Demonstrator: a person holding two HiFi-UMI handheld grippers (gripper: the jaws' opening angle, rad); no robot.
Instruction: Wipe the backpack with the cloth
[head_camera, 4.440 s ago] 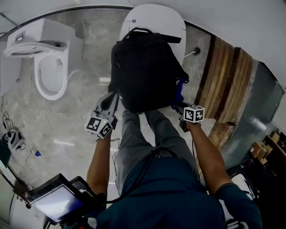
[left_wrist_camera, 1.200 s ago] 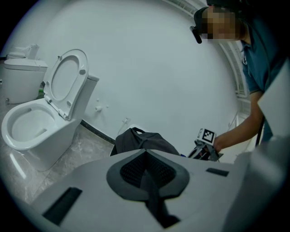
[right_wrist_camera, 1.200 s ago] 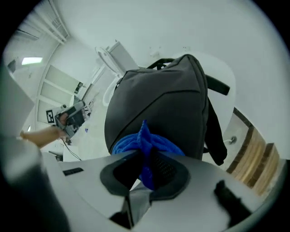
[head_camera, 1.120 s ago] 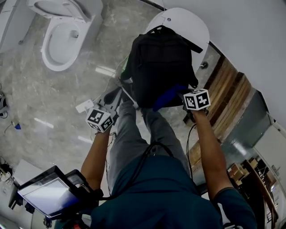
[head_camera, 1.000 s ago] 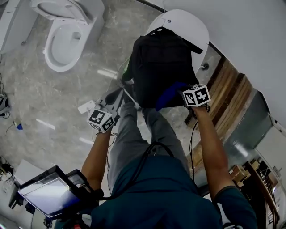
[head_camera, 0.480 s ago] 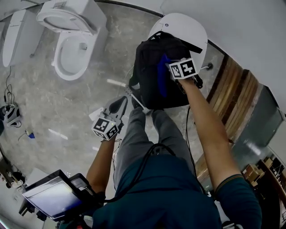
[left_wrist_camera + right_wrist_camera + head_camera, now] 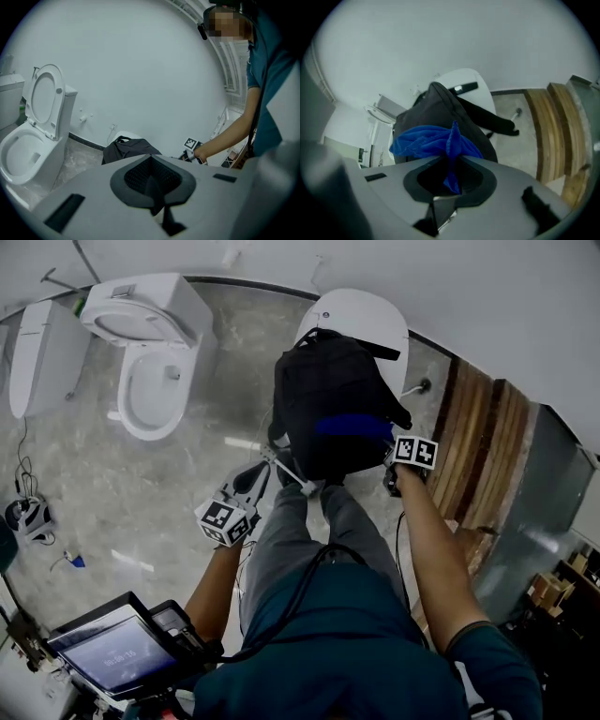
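A black backpack point(image 7: 328, 390) stands on a white round stool point(image 7: 361, 315) in front of the person's knees. A blue cloth point(image 7: 352, 425) lies crosswise on its lower front face. My right gripper point(image 7: 387, 446) is at the backpack's lower right edge, shut on a bunched fold of the cloth point(image 7: 451, 145), which spreads over the backpack point(image 7: 440, 110). My left gripper point(image 7: 258, 467) hangs to the left of the backpack, apart from it, jaws shut and empty point(image 7: 153, 185). In the left gripper view the backpack point(image 7: 129, 150) shows beyond the jaws.
A white toilet point(image 7: 150, 381) with its lid up stands on the marble floor to the left. Wooden planks point(image 7: 478, 437) run along the right. A screen device point(image 7: 112, 652) hangs at the lower left. Cables and small items lie at the far left point(image 7: 28, 517).
My right gripper swept the cloth up over the backpack's front and back down to its lower right edge; the cloth now lies crosswise. My left gripper rose a little.
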